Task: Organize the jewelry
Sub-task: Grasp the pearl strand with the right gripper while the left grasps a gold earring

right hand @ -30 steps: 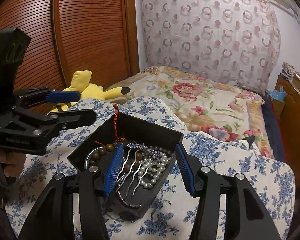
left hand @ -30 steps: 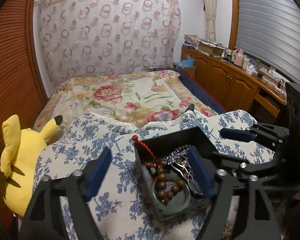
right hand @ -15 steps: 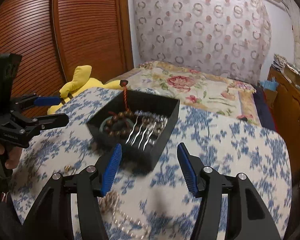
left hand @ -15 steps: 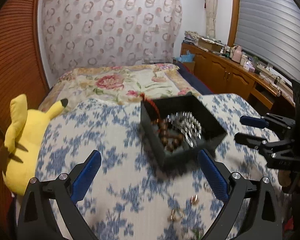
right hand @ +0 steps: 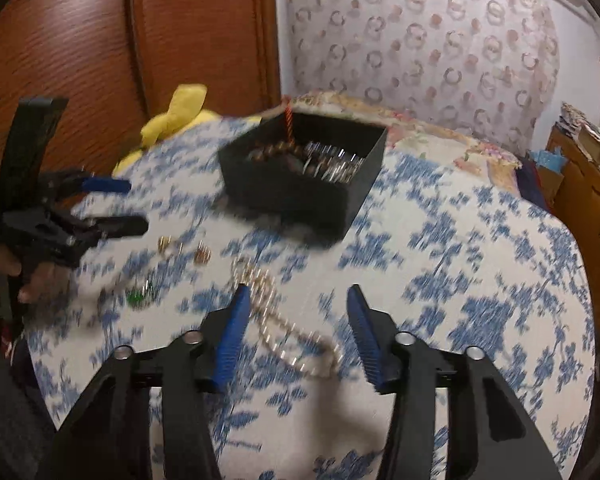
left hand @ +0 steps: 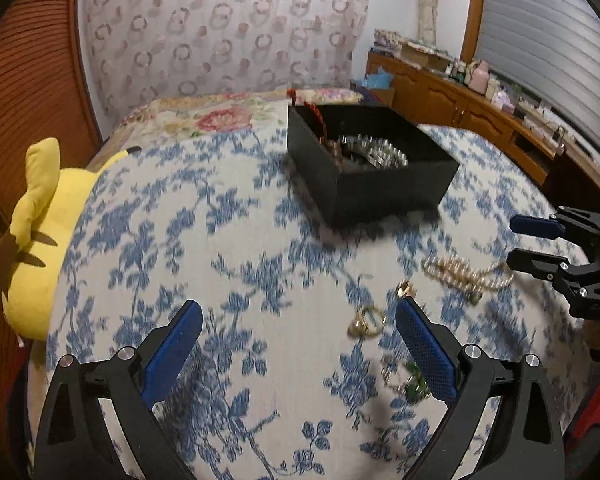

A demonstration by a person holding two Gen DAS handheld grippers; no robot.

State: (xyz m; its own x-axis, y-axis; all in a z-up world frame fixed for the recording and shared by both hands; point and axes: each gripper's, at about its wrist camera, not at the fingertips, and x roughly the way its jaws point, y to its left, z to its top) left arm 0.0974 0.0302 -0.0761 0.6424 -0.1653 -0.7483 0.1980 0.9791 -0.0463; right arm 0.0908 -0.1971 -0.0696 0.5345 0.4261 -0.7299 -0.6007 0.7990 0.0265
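Two tongs hang over a floral cloth, left tongs (left hand: 296, 334) spread wide, right tongs (right hand: 296, 324) just narrowing above a pearl necklace (right hand: 284, 328), probably bound for the black box (right hand: 300, 184).

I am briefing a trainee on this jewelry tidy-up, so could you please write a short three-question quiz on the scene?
1. True or false: the pearl necklace lies inside the black box.
2. Which gripper is nearer the pearl necklace: A left gripper, B right gripper?
3. What colour is the plush toy beside the floral cloth?

Key: 1 false, it lies on the cloth; 2 B; 3 yellow.
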